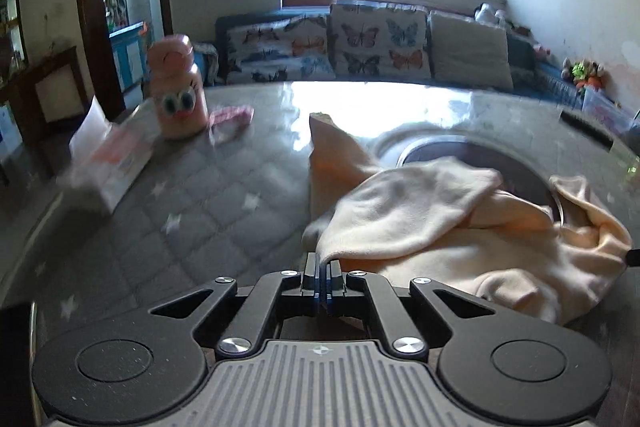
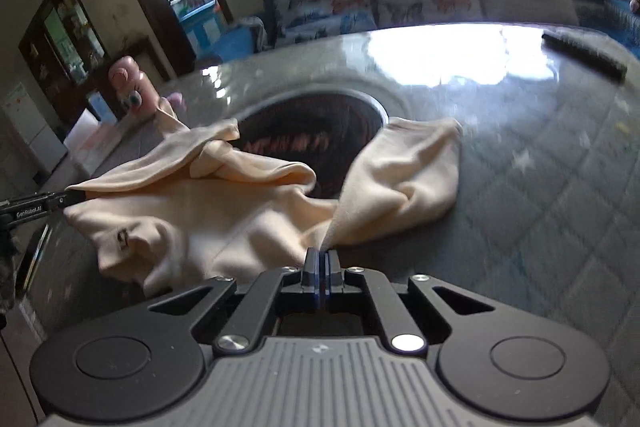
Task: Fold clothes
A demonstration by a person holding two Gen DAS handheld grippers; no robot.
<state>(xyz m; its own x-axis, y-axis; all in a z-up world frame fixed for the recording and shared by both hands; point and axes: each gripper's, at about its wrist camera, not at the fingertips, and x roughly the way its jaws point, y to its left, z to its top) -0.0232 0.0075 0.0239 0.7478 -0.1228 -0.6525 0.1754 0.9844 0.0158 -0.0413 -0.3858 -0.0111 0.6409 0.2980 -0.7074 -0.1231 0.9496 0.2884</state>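
Jaws on both grippers were pressed together, each pinching an edge of the cream garment [image 1: 420,211].

Left wrist view, left to right: a white box [image 1: 108,163] at the left edge, blurred; a pink bottle [image 1: 176,87] with cartoon eyes behind it; a small pink-and-white wrapper [image 1: 230,123] just beside the bottle. Left gripper [image 1: 323,267] at lower centre held a hem where the cloth met its tips. Garment lay crumpled across centre and right of frame, draped partly over a round recess [image 1: 460,151] in the quilted grey table cover [image 1: 192,195].

Right wrist view, left to right: the left gripper's tips entered at the left edge, clamped on the cloth. Garment spread across mid-frame, one lobe flopped right of the recess. Right gripper [image 2: 322,259] at lower centre pinched a thin ridge of fabric.

Risks, as judged: both grips looked shallow, so a sharp pull could slip the hem free. Cloth sagging into the recess could snag or drag. A wide leftward sweep could knock the bottle over.
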